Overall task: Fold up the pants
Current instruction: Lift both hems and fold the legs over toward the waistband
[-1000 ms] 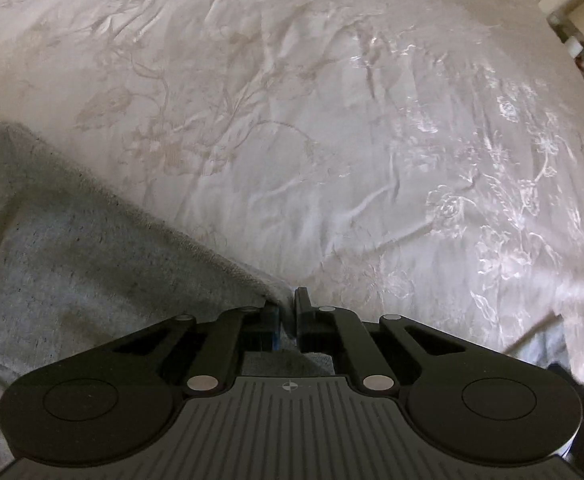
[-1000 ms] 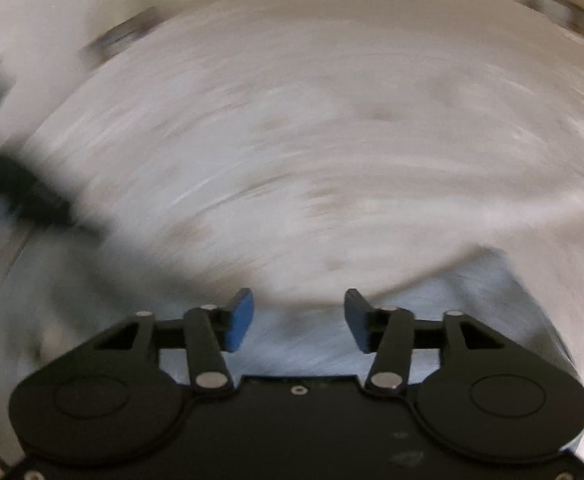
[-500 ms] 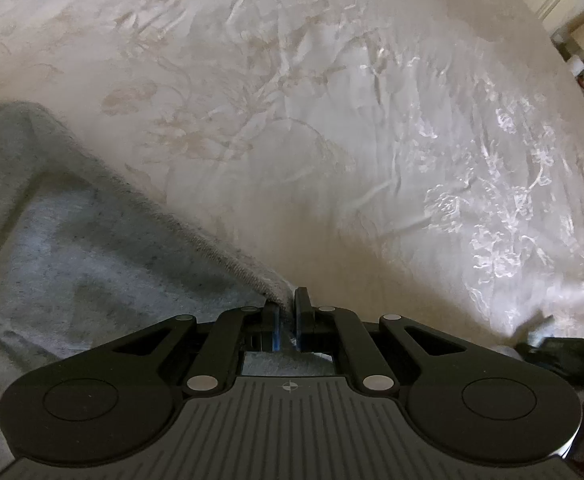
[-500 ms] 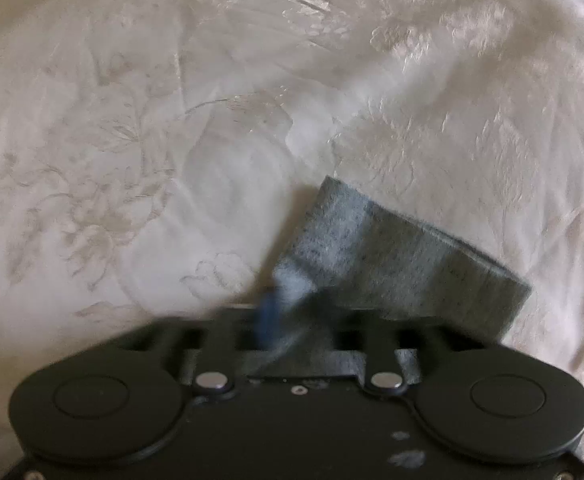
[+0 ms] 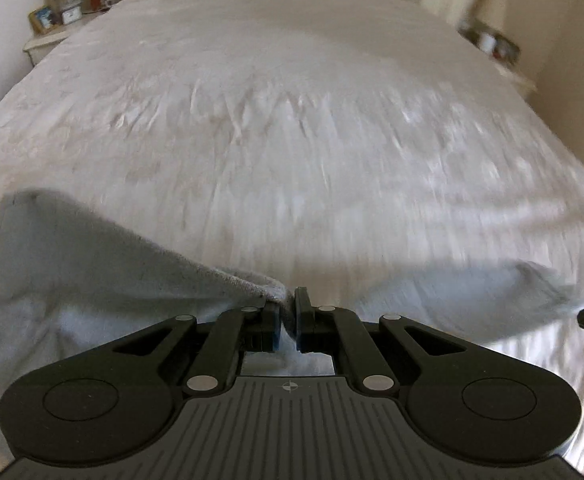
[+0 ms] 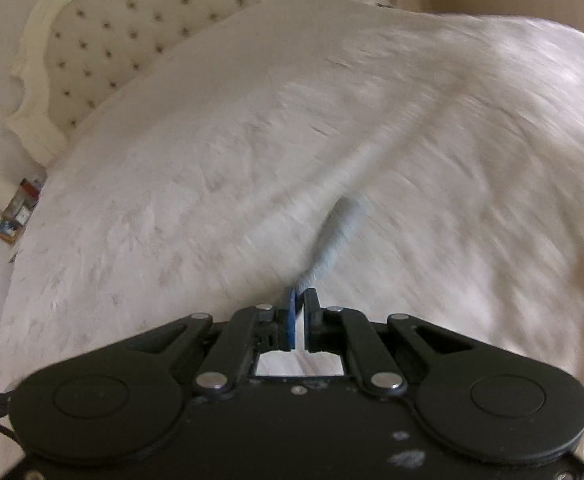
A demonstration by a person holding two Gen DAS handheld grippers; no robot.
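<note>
Pants (image 5: pixel 92 280): grey fleecy fabric, one item, lying across the near edge of the bed (image 5: pixel 292 140) and lifted at two points where I grip it.

Left gripper (image 5: pixel 288 312): my jaws are closed tight on a bunched edge of the grey cloth, which rises to the pads and spreads away to the left in a broad sagging sheet. A further stretch runs off to the right along the bed's near edge (blurred, outline soft).

Right gripper (image 6: pixel 301 300): my jaws are pinched together on a thin edge of the same fabric; a narrow grey strip (image 6: pixel 340 232) leads up and away from the pads over the bedspread. One pad here is blue.

Bedspread (image 6: pixel 212 200): white, with a pale embroidered pattern, creased, covering the whole bed.

Headboard (image 6: pixel 104 40): cream, button-tufted, at the far end.

Nightstands: one at the far left corner (image 5: pixel 48 40), with a lamp and small framed things; another at the far right (image 5: pixel 500 56), contents too blurred to list.
</note>
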